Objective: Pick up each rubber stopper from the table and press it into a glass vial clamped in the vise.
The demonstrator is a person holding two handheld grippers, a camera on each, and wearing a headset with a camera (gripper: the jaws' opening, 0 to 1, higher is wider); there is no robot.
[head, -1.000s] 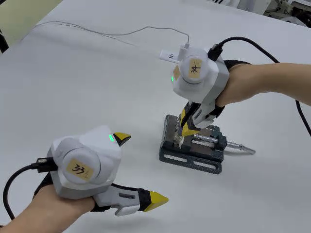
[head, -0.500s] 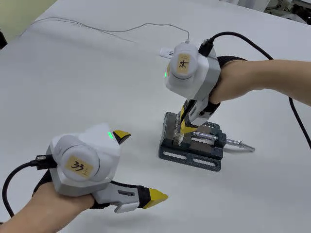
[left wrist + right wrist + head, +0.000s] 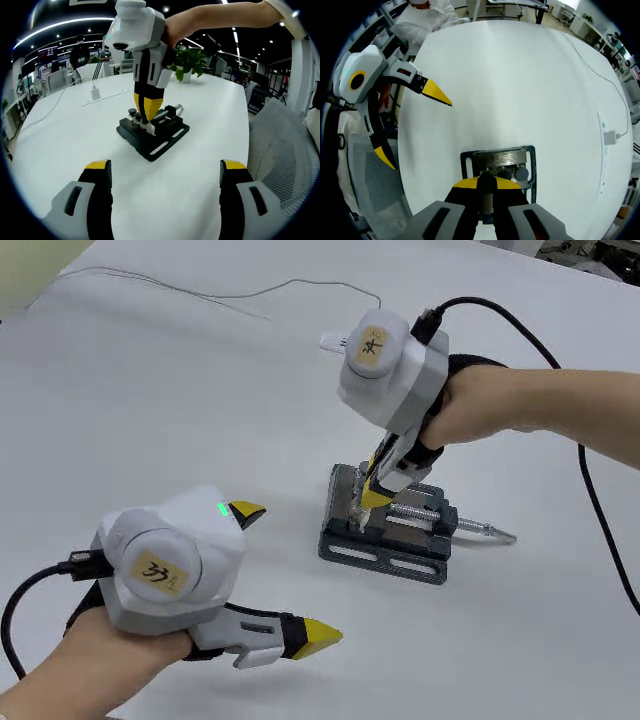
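Head view: high, angled down. Left gripper view: low over table (image 3: 200, 125), vise (image 3: 160, 141) at 12 o'clock, mid-range. Right gripper view: close above the vise, which all three share.

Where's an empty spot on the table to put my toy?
The big bare table left of the vise, between the thin cable and the open left gripper, is free. So is the patch nearer than the vise. It's crowded at the vise, where the right gripper pinches a stopper.

Handwritten "33" stands on the tan sticker (image 3: 160, 573) of the left gripper (image 3: 285, 573) at seven o'clock, and an unreadable handwritten mark on the second sticker (image 3: 372, 343), atop the right gripper (image 3: 372, 496) at one o'clock.
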